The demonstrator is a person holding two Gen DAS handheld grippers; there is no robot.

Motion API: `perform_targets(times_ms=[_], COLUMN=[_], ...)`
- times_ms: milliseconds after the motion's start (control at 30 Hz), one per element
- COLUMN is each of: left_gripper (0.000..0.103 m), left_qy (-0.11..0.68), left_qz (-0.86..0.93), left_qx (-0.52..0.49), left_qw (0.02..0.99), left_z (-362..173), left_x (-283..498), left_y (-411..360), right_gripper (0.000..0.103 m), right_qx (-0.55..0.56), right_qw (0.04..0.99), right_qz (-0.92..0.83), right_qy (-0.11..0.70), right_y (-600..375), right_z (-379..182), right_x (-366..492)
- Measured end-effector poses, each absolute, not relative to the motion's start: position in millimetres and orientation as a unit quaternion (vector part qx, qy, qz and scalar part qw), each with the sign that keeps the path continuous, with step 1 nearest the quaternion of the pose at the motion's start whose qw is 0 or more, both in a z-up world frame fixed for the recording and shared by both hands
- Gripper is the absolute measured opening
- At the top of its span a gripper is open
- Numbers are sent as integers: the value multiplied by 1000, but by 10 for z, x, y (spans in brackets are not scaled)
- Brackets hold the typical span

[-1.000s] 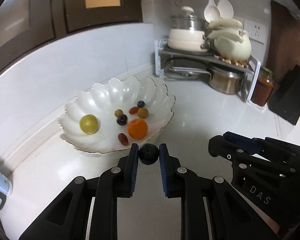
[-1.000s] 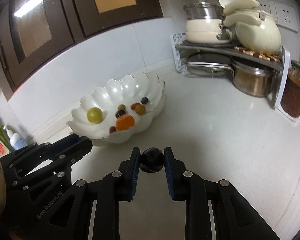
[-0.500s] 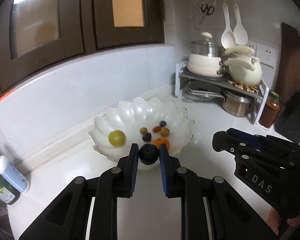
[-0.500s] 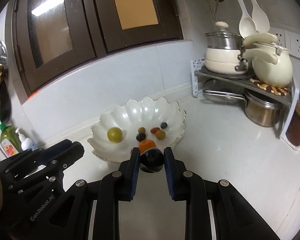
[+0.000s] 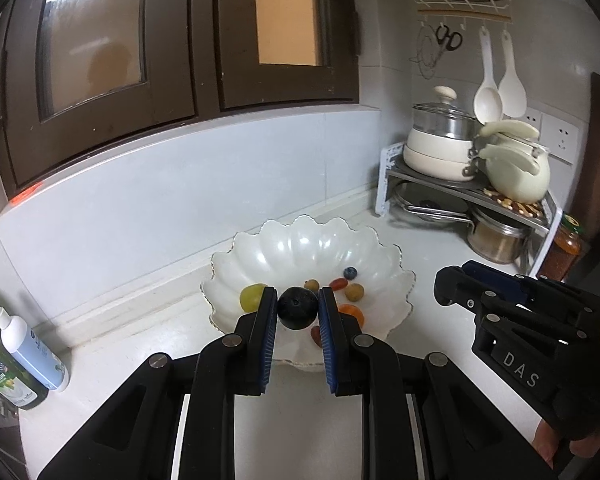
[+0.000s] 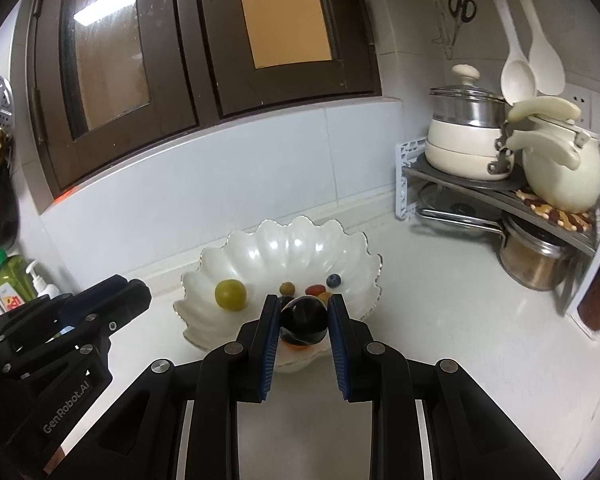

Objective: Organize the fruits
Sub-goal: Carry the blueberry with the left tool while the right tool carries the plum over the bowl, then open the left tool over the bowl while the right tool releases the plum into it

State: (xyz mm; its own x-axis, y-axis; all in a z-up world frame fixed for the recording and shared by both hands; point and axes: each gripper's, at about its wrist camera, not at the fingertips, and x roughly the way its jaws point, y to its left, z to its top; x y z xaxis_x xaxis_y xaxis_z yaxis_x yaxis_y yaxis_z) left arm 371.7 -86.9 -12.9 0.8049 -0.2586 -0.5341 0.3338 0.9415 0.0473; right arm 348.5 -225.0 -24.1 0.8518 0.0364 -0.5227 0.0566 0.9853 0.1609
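Note:
A white scalloped bowl (image 5: 300, 240) (image 6: 292, 240) stands on the white counter by the back wall. It holds a yellow-green fruit (image 5: 251, 296) (image 6: 230, 295), an orange fruit (image 5: 352, 312), a blueberry (image 5: 350, 273) (image 6: 333, 280) and several small red and brown fruits. My left gripper (image 5: 298, 309) is shut on a dark round plum (image 5: 297, 308), held above the bowl's near rim. My right gripper (image 6: 304, 318) is shut on a dark glossy plum (image 6: 304, 320), also above the near rim. Each gripper shows in the other's view.
A corner rack (image 5: 460, 196) with white pots, a steel pot and a kettle stands at the back right. A red-orange jar (image 5: 566, 248) sits beside it. Soap bottles (image 5: 28, 356) stand at the left. Dark cabinet doors hang above the backsplash.
Both grippers have risen and pulled back from the bowl, each still holding its dark plum. The bowl now looks smaller and farther off.

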Motion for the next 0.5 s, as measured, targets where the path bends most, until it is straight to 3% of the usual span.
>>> perform_targets(times_ms=[500], left_gripper=[21], left_qy=[312], left_qz=[-135], left_qx=[50], left_qw=[939], left_z=[-243], left_x=[4209], left_y=[-891], right_gripper=[26], right_qx=[55], right_qw=[948], right_qz=[2], right_qy=[312], right_y=[-2276], right_z=[-322], right_x=[4059])
